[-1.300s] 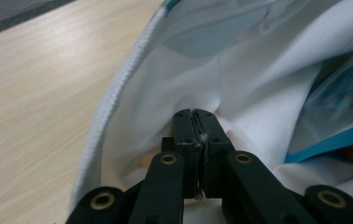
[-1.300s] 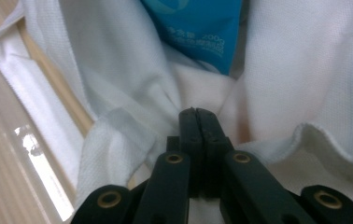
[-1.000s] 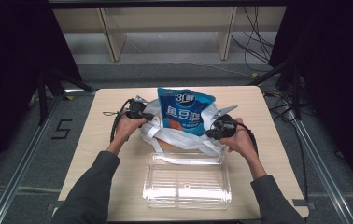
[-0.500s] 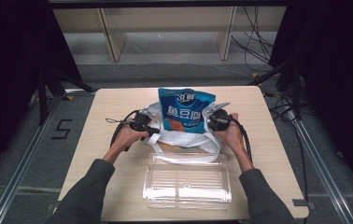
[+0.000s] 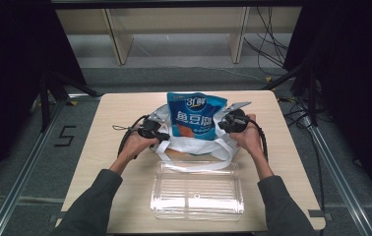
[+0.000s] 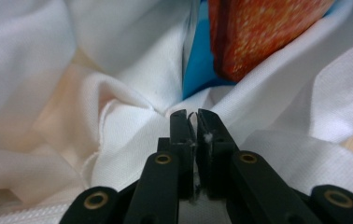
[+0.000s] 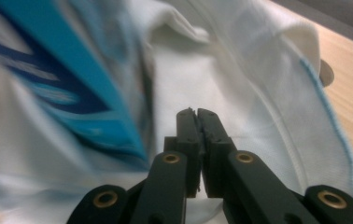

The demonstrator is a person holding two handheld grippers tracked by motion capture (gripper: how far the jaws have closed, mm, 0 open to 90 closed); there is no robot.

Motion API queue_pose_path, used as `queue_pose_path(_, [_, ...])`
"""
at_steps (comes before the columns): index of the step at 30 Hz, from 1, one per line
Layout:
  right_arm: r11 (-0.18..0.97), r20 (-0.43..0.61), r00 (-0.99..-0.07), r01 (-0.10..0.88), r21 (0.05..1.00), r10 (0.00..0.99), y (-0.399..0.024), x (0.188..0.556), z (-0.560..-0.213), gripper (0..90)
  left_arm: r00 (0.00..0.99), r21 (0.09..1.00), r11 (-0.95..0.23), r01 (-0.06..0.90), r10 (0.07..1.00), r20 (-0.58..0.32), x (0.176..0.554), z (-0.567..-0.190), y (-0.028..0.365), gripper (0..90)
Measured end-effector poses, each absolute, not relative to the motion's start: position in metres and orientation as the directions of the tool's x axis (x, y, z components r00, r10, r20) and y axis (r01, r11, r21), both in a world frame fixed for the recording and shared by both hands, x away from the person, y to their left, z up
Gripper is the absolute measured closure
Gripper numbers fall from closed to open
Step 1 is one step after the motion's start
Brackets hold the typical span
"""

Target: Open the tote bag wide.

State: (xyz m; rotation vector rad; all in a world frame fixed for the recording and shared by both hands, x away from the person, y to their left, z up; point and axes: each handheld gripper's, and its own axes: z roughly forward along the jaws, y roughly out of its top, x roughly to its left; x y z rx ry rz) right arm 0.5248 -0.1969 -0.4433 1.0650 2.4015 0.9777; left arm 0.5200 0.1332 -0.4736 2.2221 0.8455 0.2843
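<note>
White cloth bag point(image 5: 194, 145) | both grippers, left point(image 6: 192, 122) and right point(image 7: 196, 120), pinch its rim | lift evenly, keep blue pouch point(image 5: 194, 115) upright

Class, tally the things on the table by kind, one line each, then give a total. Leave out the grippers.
White cloth bag: 1
Blue snack pouch: 1
Clear plastic tray: 1
Total: 3

Pouch point(image 5: 196, 116) upright in cloth bag point(image 5: 194, 144) mid-table point(image 5: 105, 147); plastic tray point(image 5: 197, 190) just before bag, near front edge.
</note>
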Motion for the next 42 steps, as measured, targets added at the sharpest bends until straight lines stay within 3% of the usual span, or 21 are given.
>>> queue_pose_path(4, [0.486,-0.026,-0.676,0.502,0.716,0.737,-0.199,0.514,-0.432,86.8,0.736,0.754,-0.441,0.487,0.672,-0.083,0.517,-0.464,0.136,76.9])
queue_pose_path(14, [0.487,-0.044,-0.673,0.486,0.726,0.738,-0.210,0.496,-0.423,85.1,0.706,0.821,-0.350,0.450,0.703,-0.087,0.510,-0.439,0.155,72.6])
queue_pose_path(28, [0.481,-0.044,-0.679,0.470,0.740,0.733,-0.219,0.482,-0.409,84.2,0.601,0.847,-0.264,0.461,0.795,-0.079,0.530,-0.422,0.188,78.1])
queue_pose_path(32, [0.488,-0.054,-0.671,0.478,0.731,0.739,-0.218,0.485,-0.416,84.2,0.573,0.863,-0.267,0.428,0.819,-0.031,0.543,-0.416,0.188,80.3])
queue_pose_path(37, [0.508,-0.069,-0.666,0.494,0.706,0.743,-0.222,0.494,-0.434,85.0,0.524,0.836,-0.235,0.495,0.848,-0.073,0.568,-0.442,0.186,84.5])
queue_pose_path(42, [0.490,-0.049,-0.638,0.538,0.686,0.768,-0.227,0.500,-0.449,86.1,0.522,0.771,-0.285,0.569,0.850,-0.071,0.578,-0.477,0.182,87.6])
